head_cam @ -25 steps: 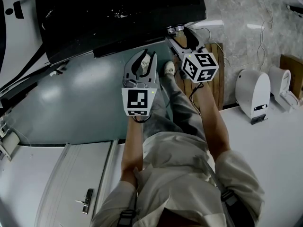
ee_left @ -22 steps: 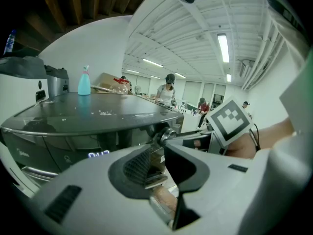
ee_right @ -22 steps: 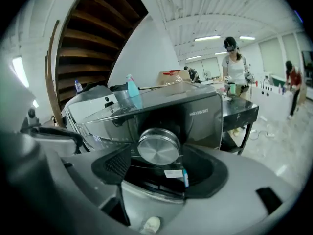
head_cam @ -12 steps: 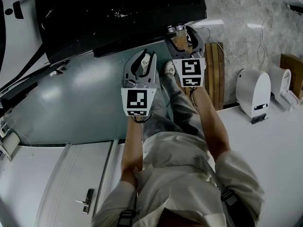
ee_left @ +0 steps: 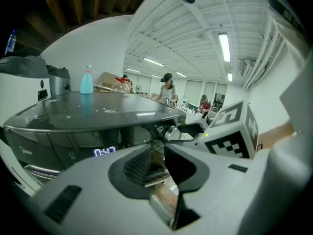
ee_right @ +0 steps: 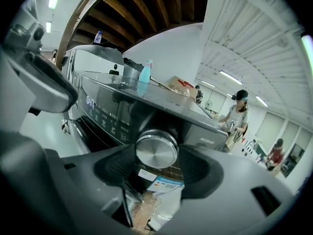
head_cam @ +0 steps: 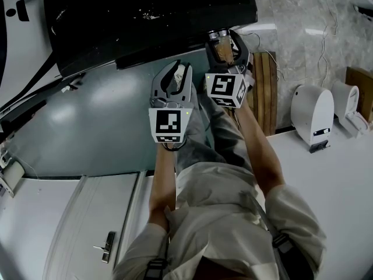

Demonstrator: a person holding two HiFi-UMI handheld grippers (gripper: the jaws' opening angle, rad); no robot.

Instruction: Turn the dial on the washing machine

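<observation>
The dark washing machine [head_cam: 145, 10] fills the top of the head view. Its round silver dial [ee_right: 156, 150] sits on the front panel at the right corner. My right gripper [ee_right: 156, 156] is shut on the dial, one pad on each side of it. From the head, the right gripper [head_cam: 222, 41] reaches up to the dial [head_cam: 217, 35], its marker cube rolled to the left. My left gripper [head_cam: 176, 69] hangs beside it, left of the dial, jaws shut on nothing. In the left gripper view, the left gripper [ee_left: 157, 161] points at the lit display [ee_left: 105, 152].
A blue bottle [ee_left: 86, 80] stands on the machine's top. White appliances [head_cam: 312, 115] stand on the floor at the right, next to a wooden board [head_cam: 265, 92]. A white door with a handle [head_cam: 105, 247] lies bottom left. People stand far behind [ee_left: 167, 89].
My right gripper has rolled around the dial while shut on it, its marker cube swinging from the right side over to the left. The left gripper has stayed put.
</observation>
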